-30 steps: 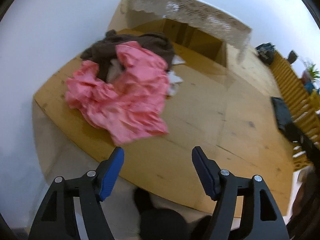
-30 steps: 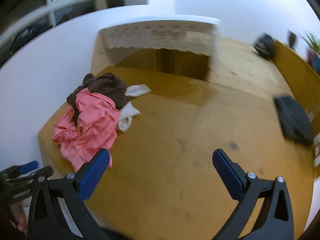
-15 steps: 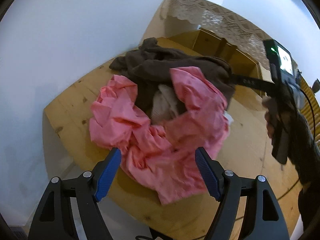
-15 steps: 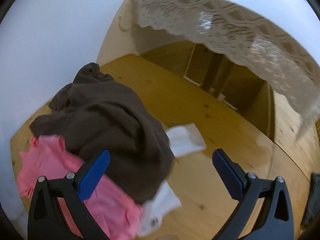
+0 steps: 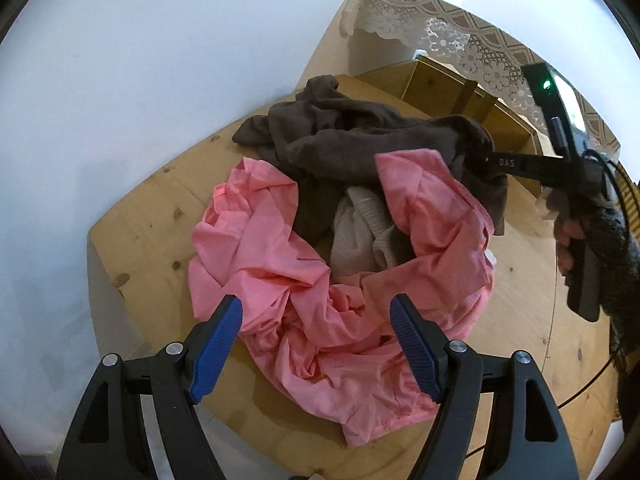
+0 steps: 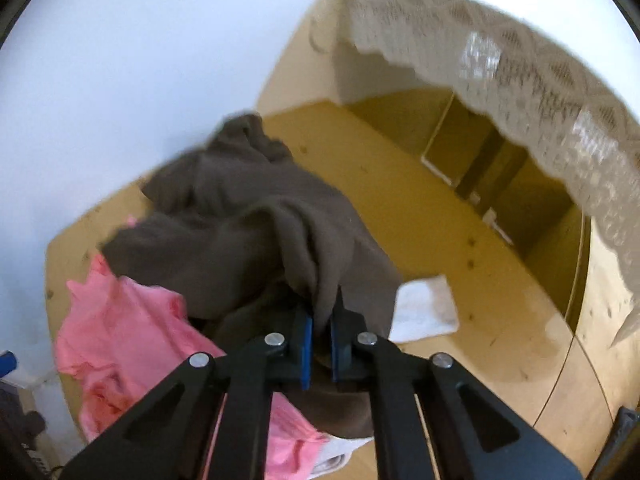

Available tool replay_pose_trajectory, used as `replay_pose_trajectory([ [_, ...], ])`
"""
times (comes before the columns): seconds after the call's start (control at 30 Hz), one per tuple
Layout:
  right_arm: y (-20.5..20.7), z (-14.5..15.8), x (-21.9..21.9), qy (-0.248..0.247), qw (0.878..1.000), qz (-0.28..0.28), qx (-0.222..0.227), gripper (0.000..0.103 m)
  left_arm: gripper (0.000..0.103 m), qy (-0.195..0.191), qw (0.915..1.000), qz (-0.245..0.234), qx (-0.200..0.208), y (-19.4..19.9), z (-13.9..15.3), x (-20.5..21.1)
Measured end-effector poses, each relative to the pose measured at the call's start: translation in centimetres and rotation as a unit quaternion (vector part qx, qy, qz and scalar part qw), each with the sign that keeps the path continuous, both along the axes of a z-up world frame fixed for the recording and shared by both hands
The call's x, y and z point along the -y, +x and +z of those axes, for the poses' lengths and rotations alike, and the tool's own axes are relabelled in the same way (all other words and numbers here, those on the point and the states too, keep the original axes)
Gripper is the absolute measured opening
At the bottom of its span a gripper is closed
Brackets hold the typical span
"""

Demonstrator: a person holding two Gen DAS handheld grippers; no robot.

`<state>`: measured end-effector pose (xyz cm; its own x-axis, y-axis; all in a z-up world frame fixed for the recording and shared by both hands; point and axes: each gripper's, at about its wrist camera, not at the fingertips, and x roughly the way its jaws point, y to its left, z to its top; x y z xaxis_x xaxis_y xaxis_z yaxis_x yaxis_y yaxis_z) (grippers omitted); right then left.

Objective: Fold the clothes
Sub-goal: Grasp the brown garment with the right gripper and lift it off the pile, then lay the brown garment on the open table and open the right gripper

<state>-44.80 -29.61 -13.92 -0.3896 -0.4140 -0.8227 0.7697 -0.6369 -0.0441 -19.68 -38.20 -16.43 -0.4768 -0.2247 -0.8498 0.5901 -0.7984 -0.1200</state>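
While my left gripper (image 5: 316, 344) hangs with its jaws wide and nothing between the pads, the pile sits straight ahead of it and just below the fingertips. Pink garment (image 5: 320, 280) is the nearest thing to that gripper: crumpled, curled in a ring, its hem spilling toward the near edge of the wooden table (image 5: 132, 236). No clean long axis on it that I can read; too bunched. A pale knit piece (image 5: 360, 236) is nested in the middle of the pink ring, further out from the left fingertips.

Beyond that, the brown garment (image 6: 248, 224) lies across the far side of the pile, running roughly left to right as seen from the left gripper. Its right-hand end is where my right gripper (image 6: 318, 340) is: jaws clamped shut on a pinched fold of the brown cloth, fabric wedged between the blue pads. From the left wrist view the right tool's arm reaches in from the right and ends in that same brown corner.

White cloth (image 6: 424, 308) lies flat on the table just to the right of the right gripper, not held.

My read: brown garment comes off the pile first, pulled toward the right gripper's side. Left is nearer the pink, so it likely needs to pin or clear that, since brown overlaps pink and may drag it.
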Motion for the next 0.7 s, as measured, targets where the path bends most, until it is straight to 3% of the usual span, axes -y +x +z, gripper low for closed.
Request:
replay_pose_trajectory([
  [0.23, 2.0, 10.4, -1.4, -0.063, 0.997, -0.007, -0.053, 0.005, 0.075, -0.018, 0.9997, 0.011, -0.011, 2.1, 2.5, -0.9],
  [0.37, 3.4, 17.2, -4.9, -0.111, 0.990, -0.028, -0.085, 0.004, 0.075, -0.033, 0.9990, 0.020, -0.022, 3.7, 4.8, -1.7],
  [0.47, 4.7, 23.1, -9.2, -0.150, 0.982, -0.044, -0.105, 0.004, 0.075, -0.044, 0.9983, 0.024, -0.028, 4.8, 6.6, -2.4],
  [0.6, 9.4, 29.0, -16.9, -0.167, 0.973, -0.055, -0.150, 0.004, 0.075, -0.061, 0.9969, 0.016, -0.047, 6.1, 9.3, -4.3],
  [0.7, 13.4, 30.1, -25.0, -0.161, 0.970, -0.084, -0.160, 0.004, 0.075, -0.070, 0.9958, -0.002, -0.059, 6.8, 10.9, -6.4],
])
